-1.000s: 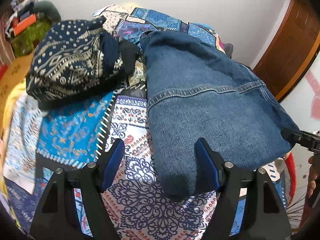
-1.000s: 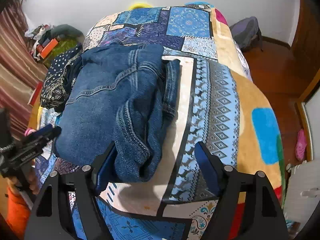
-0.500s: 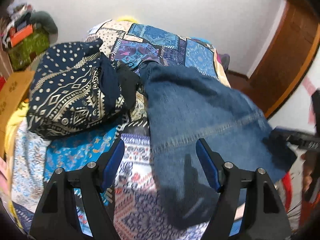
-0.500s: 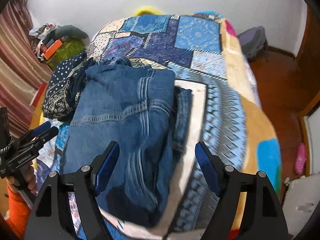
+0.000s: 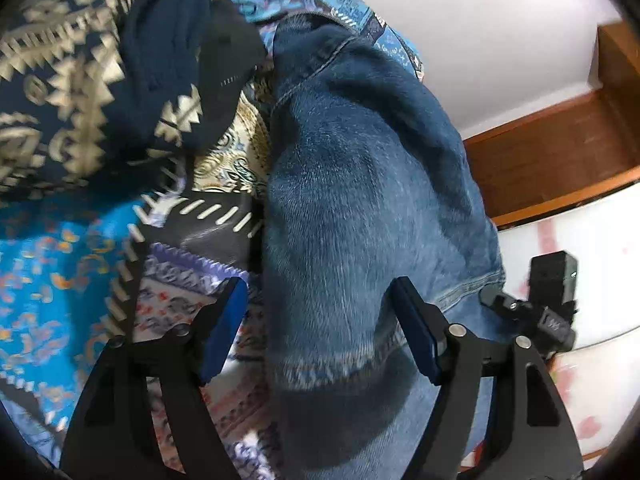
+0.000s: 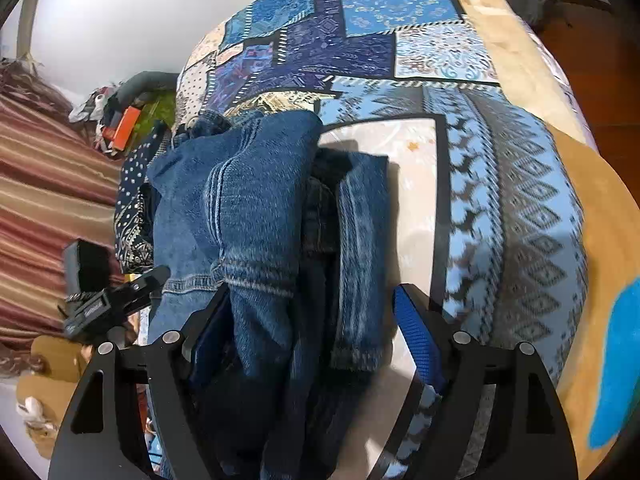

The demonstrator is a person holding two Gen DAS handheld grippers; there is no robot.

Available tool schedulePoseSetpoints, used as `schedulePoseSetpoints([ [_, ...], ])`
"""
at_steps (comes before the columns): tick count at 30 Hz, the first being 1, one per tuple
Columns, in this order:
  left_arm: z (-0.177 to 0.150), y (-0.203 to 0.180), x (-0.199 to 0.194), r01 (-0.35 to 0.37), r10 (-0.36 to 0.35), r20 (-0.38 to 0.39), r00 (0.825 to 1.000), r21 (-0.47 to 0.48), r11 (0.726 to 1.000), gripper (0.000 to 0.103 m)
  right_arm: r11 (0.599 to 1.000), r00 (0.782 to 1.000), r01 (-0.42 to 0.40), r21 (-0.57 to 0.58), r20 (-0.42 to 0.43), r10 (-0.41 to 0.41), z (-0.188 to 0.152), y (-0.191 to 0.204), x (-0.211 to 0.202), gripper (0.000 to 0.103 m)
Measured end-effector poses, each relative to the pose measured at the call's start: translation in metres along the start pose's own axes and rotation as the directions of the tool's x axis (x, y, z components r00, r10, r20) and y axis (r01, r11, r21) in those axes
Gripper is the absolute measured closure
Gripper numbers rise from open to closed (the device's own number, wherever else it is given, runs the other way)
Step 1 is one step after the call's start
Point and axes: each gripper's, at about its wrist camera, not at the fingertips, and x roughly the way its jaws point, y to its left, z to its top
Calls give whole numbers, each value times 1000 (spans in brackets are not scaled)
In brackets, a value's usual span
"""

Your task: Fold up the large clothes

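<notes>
A folded pair of blue denim jeans [image 5: 360, 208] lies on the patterned bedspread [image 5: 60, 260]. My left gripper [image 5: 320, 332] is open, its blue pads on either side of the near left end of the jeans. In the right wrist view the jeans [image 6: 256, 216] show as a thick folded bundle, with a loose leg part [image 6: 360, 248] on the right. My right gripper [image 6: 316, 332] is open and straddles the near end of the bundle. Each gripper shows in the other's view, the right one [image 5: 532, 316] and the left one [image 6: 116, 300], at opposite sides of the jeans.
A folded dark navy garment with a cream print [image 5: 80, 72] lies left of the jeans, also in the right wrist view [image 6: 132, 208]. The patchwork bedspread [image 6: 500, 184] stretches right to the bed edge. Clutter [image 6: 124, 120] sits by the wall, and a wooden door frame [image 5: 560, 160] stands at right.
Both grippers have dropped down and closer to the near end of the jeans, which now fills the space between their jaws. The jeans look more bunched up.
</notes>
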Motion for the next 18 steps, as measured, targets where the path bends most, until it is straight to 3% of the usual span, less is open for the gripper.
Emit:
schedulePoseSetpoints([
  [8, 7, 1, 17, 75, -76, -23, 997, -59, 995, 25, 999, 1000, 27, -32, 2, -27, 11, 16, 8, 28],
  [10, -1, -4, 15, 63, -64, -24, 998, -51, 997, 35, 999, 999, 31, -6, 5, -31, 13, 15, 9, 35],
  [12, -7, -15, 9, 29, -29, -13, 999, -7, 1000, 44, 999, 999, 37, 10, 8, -37, 10, 16, 4, 53],
  [13, -11, -21, 6, 18, -18, -10, 1000, 6, 1000, 50, 1000, 1000, 28, 11, 10, -28, 10, 16, 1, 58],
  [15, -16, -32, -6, 31, -31, -12, 999, 31, 999, 59, 1000, 1000, 11, 18, 24, -11, 8, 18, -7, 73],
  [18, -24, -47, -33, 79, -81, 23, 996, 61, 995, 65, 999, 999, -40, 15, 37, 39, 2, 34, -27, 76],
])
